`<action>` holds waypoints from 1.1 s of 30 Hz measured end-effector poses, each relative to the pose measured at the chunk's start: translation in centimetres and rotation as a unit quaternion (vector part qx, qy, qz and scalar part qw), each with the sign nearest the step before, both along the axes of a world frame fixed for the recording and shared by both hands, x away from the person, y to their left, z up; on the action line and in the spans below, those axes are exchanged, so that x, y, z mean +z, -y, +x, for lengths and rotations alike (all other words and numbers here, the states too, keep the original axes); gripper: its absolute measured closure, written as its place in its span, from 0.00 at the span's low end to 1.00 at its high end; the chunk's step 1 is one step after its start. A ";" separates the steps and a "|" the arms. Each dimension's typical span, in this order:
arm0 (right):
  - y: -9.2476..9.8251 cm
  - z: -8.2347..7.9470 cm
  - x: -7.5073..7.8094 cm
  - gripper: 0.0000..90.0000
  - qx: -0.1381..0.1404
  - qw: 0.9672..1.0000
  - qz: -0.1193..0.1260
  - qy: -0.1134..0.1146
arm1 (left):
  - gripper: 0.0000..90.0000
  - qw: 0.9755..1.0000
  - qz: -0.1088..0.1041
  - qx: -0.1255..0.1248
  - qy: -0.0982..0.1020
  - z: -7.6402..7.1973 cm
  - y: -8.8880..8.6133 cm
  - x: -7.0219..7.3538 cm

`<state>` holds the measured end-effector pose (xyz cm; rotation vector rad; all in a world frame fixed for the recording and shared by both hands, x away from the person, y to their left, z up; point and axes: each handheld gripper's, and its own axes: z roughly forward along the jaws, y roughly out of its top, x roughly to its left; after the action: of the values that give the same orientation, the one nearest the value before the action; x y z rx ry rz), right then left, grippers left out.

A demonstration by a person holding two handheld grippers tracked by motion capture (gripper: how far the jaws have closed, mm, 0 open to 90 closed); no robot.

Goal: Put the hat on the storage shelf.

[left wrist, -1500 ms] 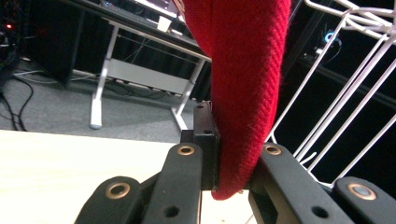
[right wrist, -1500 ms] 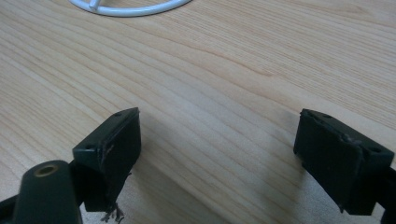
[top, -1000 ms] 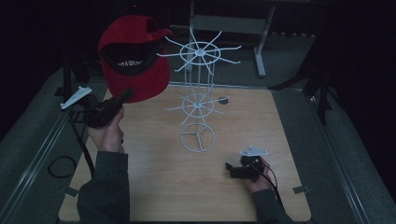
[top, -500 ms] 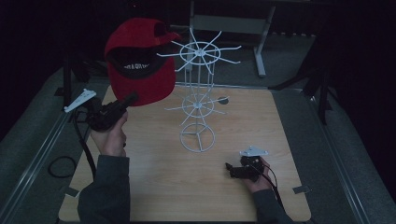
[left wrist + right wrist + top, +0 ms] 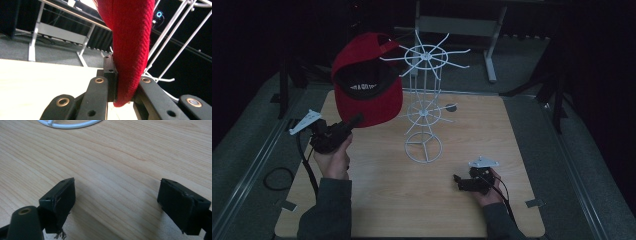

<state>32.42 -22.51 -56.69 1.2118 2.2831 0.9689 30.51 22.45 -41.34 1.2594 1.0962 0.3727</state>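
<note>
L gripper (image 5: 354,121) pinching red cap (image 5: 368,80), prob. clear of rack (image 5: 424,100)

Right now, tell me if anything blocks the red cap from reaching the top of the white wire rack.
Nothing visible does. The red cap, clamped in the left gripper, hangs beside the white wire rack, close to its top spokes, with only open air between.

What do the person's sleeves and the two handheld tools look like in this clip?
Both forearms wear dark grey-green sleeves. The left tool and right tool are black, each topped by a pale grey three-cornered plate, with a black cable trailing back. Brass-coloured rivets mark the linkages; the right tool's pads look scuffed.
</note>
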 end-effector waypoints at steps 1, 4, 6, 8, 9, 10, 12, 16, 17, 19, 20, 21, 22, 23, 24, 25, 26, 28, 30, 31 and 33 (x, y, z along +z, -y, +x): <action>0.0 0.0 0.0 0.16 0.000 1.000 0.000 0.000 | 0.95 1.000 0.002 -0.002 -0.002 0.0 0.1 -0.2; 0.0 0.0 0.0 0.16 0.000 1.000 0.000 0.000 | 0.95 1.000 0.004 -0.008 -0.005 0.0 0.3 -0.9; 0.0 0.0 0.0 0.16 0.000 1.000 0.000 0.000 | 0.95 1.000 0.012 -0.010 -0.007 -0.1 0.5 -1.2; 0.0 0.0 0.0 0.16 0.000 1.000 0.000 0.000 | 0.95 1.000 0.026 -0.011 -0.008 -0.1 0.7 -1.5; 0.0 0.0 0.0 0.16 0.000 1.000 0.000 0.000 | 0.95 0.999 0.033 -0.012 -0.010 -0.1 0.8 -1.6; 0.0 0.0 0.0 0.16 0.000 1.000 0.000 0.000 | 0.94 0.999 0.038 -0.013 -0.012 -0.1 0.9 -1.8; 0.0 0.0 0.0 0.16 0.000 1.000 0.001 0.000 | 0.94 0.999 0.049 -0.016 -0.015 -0.2 1.0 -2.2; 0.0 0.0 0.0 0.16 0.001 1.000 0.000 0.001 | 0.82 0.998 0.054 -0.024 -0.007 -0.4 0.8 -2.5; 0.0 0.0 0.0 0.16 0.001 1.000 0.000 0.000 | 0.78 0.998 0.052 -0.027 -0.005 -0.4 0.7 -2.4; 0.0 0.0 0.0 0.16 0.001 1.000 0.000 0.001 | 0.72 0.998 0.055 -0.025 -0.003 -0.4 0.5 -2.3; 0.0 0.0 0.0 0.16 0.001 1.000 0.000 0.001 | 0.68 0.998 0.061 -0.020 -0.003 -0.5 0.5 -2.2; 0.0 0.0 0.0 0.16 0.001 1.000 0.000 0.001 | 0.65 0.998 0.065 -0.017 -0.003 -0.5 0.4 -2.2; 0.0 0.0 0.0 0.16 0.001 1.000 0.000 0.001 | 0.63 0.997 0.070 -0.015 -0.004 -0.6 0.4 -2.1; 0.0 0.0 0.0 0.16 0.001 1.000 0.000 0.001 | 0.60 0.997 0.076 -0.010 -0.005 -0.6 0.3 -2.1; 0.0 0.0 0.0 0.16 0.001 1.000 0.000 0.001 | 0.57 0.997 0.082 -0.007 -0.007 -0.6 0.3 -2.1; 0.0 0.0 0.0 0.16 0.001 1.000 0.000 0.001 | 0.55 0.996 0.088 -0.006 -0.010 -0.7 0.3 -2.1; 0.0 0.0 0.0 0.16 0.001 1.000 0.000 0.001 | 0.53 0.995 0.096 -0.005 -0.014 -0.8 0.3 -2.2; 0.0 0.0 0.0 0.16 0.001 1.000 -0.001 0.000 | 0.49 0.993 0.114 -0.001 -0.022 -0.8 0.5 -2.3; 0.0 0.0 0.0 0.16 0.001 1.000 0.000 0.001 | 0.46 0.991 0.132 0.003 -0.025 -0.9 0.6 -2.4; 0.0 0.0 0.0 0.16 0.001 1.000 -0.001 0.001 | 0.45 0.990 0.141 0.006 -0.026 -1.0 0.6 -2.5; 0.0 0.0 0.0 0.16 0.001 1.000 -0.001 0.000 | 0.42 0.988 0.151 0.011 -0.028 -1.2 0.6 -2.6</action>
<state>32.42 -22.53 -56.71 1.2072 2.2853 0.9675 29.32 21.86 -43.95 1.5332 1.1310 0.5381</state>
